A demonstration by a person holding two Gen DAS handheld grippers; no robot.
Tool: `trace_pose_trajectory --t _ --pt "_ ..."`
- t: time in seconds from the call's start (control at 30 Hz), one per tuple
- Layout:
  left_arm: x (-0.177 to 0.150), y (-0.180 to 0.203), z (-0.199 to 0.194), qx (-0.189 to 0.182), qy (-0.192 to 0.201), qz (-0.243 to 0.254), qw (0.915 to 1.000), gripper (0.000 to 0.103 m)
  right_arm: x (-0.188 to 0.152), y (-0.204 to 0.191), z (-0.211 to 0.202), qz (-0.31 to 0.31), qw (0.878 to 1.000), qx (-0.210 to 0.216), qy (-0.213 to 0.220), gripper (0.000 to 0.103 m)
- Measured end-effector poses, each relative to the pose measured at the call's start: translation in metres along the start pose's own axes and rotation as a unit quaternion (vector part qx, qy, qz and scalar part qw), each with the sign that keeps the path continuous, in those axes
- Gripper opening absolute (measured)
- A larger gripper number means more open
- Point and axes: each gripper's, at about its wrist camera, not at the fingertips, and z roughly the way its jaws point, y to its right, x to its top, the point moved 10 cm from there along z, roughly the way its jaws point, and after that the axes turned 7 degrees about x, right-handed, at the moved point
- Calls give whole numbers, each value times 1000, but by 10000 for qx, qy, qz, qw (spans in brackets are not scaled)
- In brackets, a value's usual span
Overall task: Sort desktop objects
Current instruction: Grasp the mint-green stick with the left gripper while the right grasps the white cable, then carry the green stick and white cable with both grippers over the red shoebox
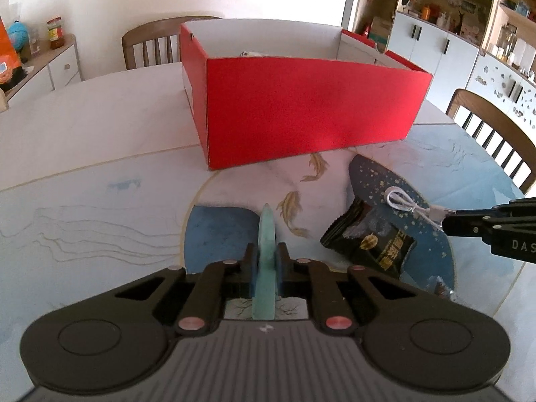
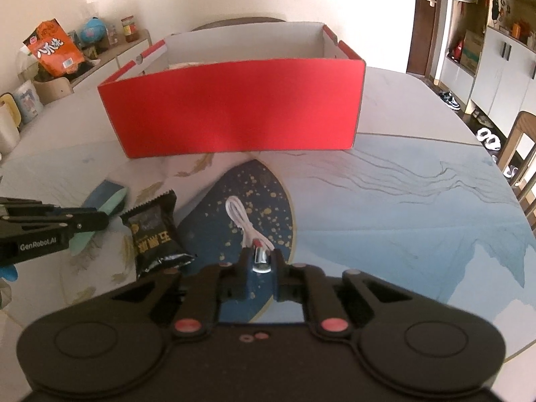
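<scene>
"GenRobot.AI" is printed in white on the side of the left gripper (image 2: pixel 100 221) as seen from the right wrist, and the letters "DAS" are read on the right gripper (image 1: pixel 447 217) where it enters the left wrist view. Gold characters are printed on the black snack packet (image 2: pixel 155 234), which lies on the table (image 2: pixel 402 221) between the two grippers. An orange bag (image 2: pixel 55 48) with large white characters is stood on the sideboard (image 2: pixel 110 57) at the far left.

A red box (image 1: pixel 308 107) with a white inside is set on the table just beyond the grippers; something pale is glimpsed over its rim, but it cannot be made out.

The left gripper's jaws are closed on a flat pale green piece (image 1: pixel 266 261), which is held on edge between the pads. The right gripper's jaws are closed on the metal plug of a white cable (image 2: pixel 241 221), whose loop is left lying on a dark gold-speckled patch of the tabletop. Wooden chairs (image 1: pixel 492 134) are placed around the table, and white cabinets (image 1: pixel 432 47) are seen behind.
</scene>
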Motion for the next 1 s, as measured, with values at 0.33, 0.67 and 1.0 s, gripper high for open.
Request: trace_pose_trajectory --t 0.33,0.67,1.0 --pt "8 4 -6 -29 10 -119 9999 9 -6 -4 5 -216 9995 97 -201 13" --pt "-1 5 1 11 -101 -74 9999 9 -10 -6 18 -362 9985 97 -389 35" --pt "-2 6 3 73 -151 -76 9998 9 -5 -5 20 -313 9987 113 -384 30"
